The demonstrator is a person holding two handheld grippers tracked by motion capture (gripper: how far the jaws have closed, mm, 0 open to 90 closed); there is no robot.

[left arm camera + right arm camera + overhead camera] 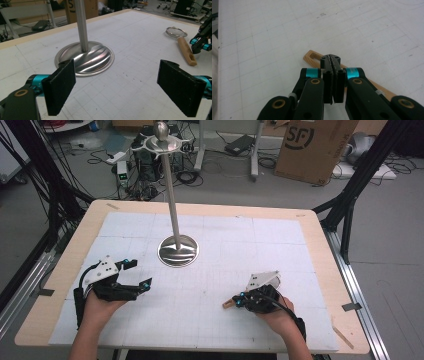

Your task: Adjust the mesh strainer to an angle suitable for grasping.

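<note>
A small strainer (176, 32) with a wooden handle (186, 51) lies flat on the white gridded mat. My right gripper (240, 300) is low over the handle's slotted end (228, 304). In the right gripper view its jaws (331, 58) are shut pad to pad, and the handle (312, 56) runs across beneath them, not between them. My left gripper (139, 274) rests at the front left with its jaws wide open and nothing between them (117, 72). It faces the steel stand (85, 58).
A tall steel stand with a round base (178, 251) and a hooked crown (161, 140) rises from the middle of the mat. The mat covers a wooden table (320, 235). Cables, a cardboard box (315, 145) and black frame legs surround the table.
</note>
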